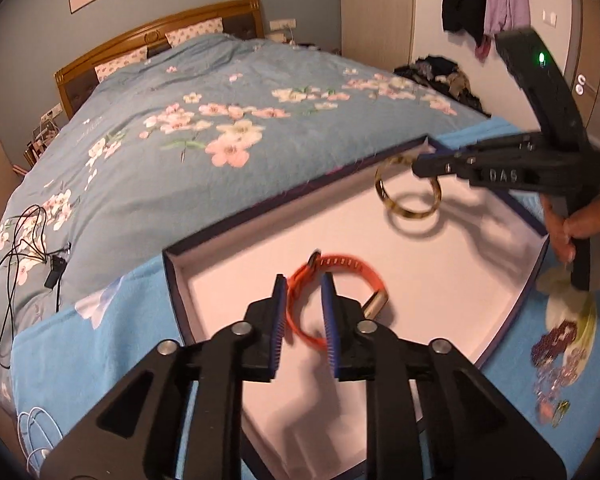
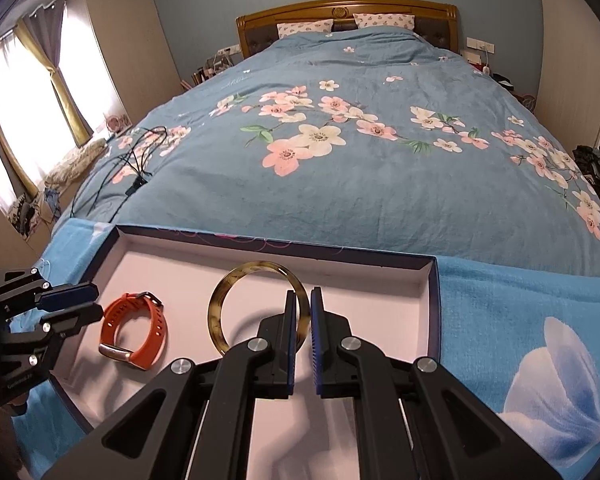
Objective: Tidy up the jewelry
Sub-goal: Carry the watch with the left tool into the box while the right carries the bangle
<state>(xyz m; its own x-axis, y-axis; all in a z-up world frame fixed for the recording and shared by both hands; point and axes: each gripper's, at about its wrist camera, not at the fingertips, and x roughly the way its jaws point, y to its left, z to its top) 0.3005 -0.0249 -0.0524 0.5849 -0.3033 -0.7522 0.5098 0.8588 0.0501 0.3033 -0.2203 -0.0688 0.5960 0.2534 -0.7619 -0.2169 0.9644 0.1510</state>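
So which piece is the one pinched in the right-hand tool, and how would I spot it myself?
Look at the foot of the big bed, where a shallow box with a pale lining lies on a bright blue cloth. Two pieces are over it: an orange watch strap lying loose, and the one you mean, a thin amber, dark-mottled bangle, held upright at its rim.

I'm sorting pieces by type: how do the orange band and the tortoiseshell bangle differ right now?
The orange band is a strap with holes and a metal buckle; the tortoiseshell bangle is a smooth, rigid, closed ring. The band lies on the tray floor, with the left gripper open around it; the bangle is pinched in the right gripper, hanging above its shadow. Both are wristwear, over the same tray.
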